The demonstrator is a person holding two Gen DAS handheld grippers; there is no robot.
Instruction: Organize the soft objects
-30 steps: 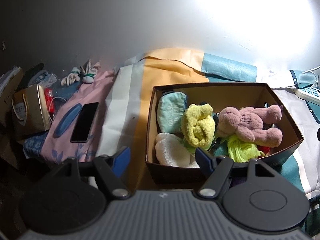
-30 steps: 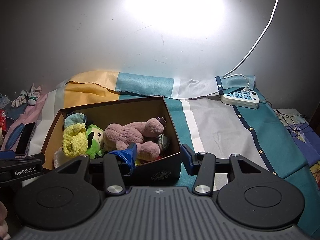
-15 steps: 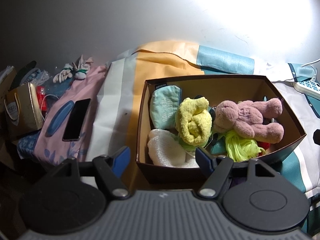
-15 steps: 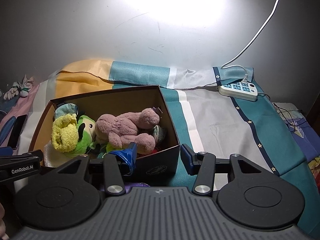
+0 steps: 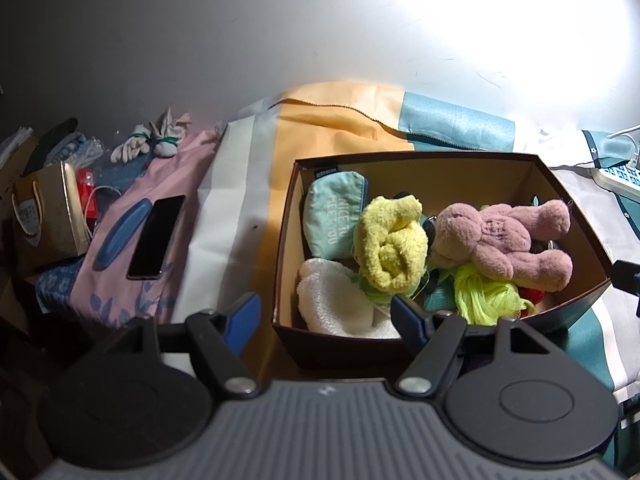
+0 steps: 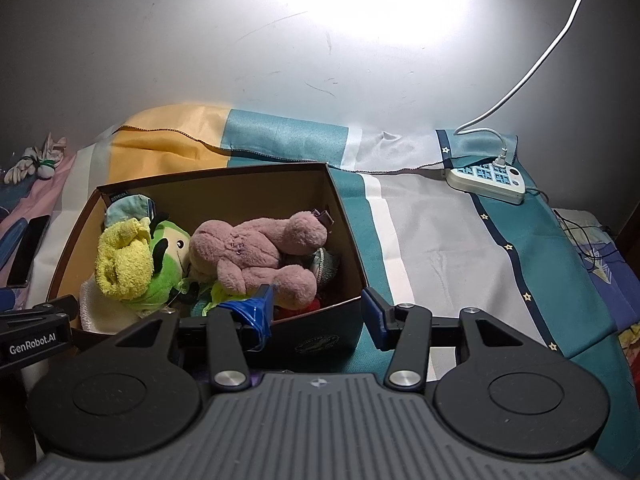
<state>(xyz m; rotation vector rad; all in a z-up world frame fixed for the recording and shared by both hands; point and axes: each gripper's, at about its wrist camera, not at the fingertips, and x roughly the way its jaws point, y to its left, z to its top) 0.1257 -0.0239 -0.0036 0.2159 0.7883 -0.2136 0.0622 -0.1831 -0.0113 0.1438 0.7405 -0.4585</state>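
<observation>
A brown cardboard box (image 5: 568, 184) sits on a striped bedsheet and holds a pink plush bear (image 5: 500, 236), a rolled yellow towel (image 5: 392, 248), a teal pouch (image 5: 332, 216), a white fluffy cloth (image 5: 332, 304) and neon green yarn (image 5: 484, 296). A green plush (image 6: 164, 256) shows beside the towel in the right wrist view. My left gripper (image 5: 324, 312) stands open astride the box's near left corner. Over the near right corner, my right gripper (image 6: 316, 308) is open, with one finger inside the box (image 6: 340, 196) and one outside. Neither gripper's pads press on anything.
A black phone (image 5: 156, 236) and tied white gloves (image 5: 152, 142) lie on pink cloth left of the box. A gold paper bag (image 5: 48, 220) stands at the far left. A white power strip (image 6: 484, 180) with its cable lies at the back right, by the wall.
The right wrist view has crept forward and down a little, so the box sits slightly higher in it. The box shifted slightly left in the left view. Both grippers kept the same opening.
</observation>
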